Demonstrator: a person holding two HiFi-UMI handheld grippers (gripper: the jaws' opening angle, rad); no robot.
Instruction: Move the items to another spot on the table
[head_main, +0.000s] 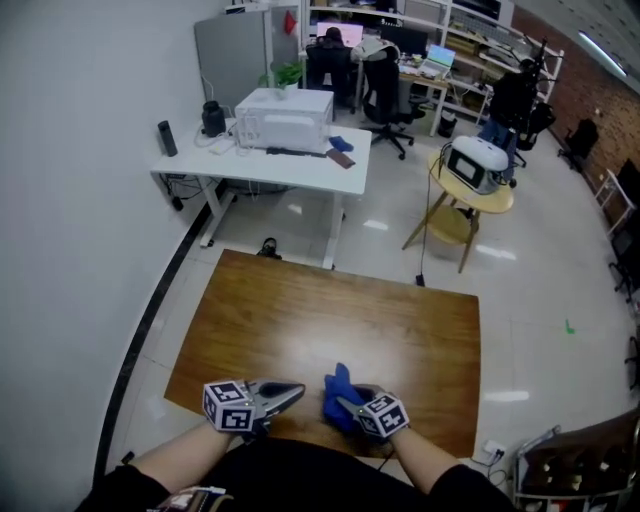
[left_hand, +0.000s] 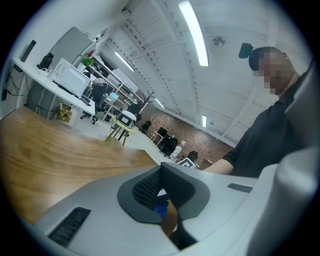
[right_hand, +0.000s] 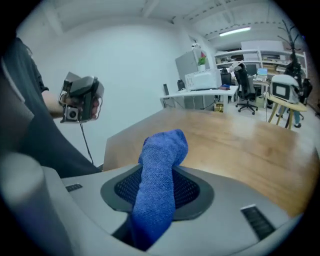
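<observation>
A blue sock (head_main: 338, 392) stands up between the jaws of my right gripper (head_main: 346, 405), which is shut on it at the near edge of the brown wooden table (head_main: 330, 310). In the right gripper view the sock (right_hand: 161, 170) rises from the dark pads and folds over at its top, hiding the gripper (right_hand: 159, 175) tips. My left gripper (head_main: 296, 392) hovers just left of the sock, pointing right, its jaws shut and holding nothing. In the left gripper view the gripper (left_hand: 161, 176) tips meet, and a sliver of blue shows behind them.
Beyond the table's far edge are a white desk (head_main: 262, 165) with a white printer (head_main: 285, 118), and a round yellow table (head_main: 470, 195) bearing a white appliance. Office chairs and desks stand further back. A white wall runs along the left. The wood ahead of both grippers is bare.
</observation>
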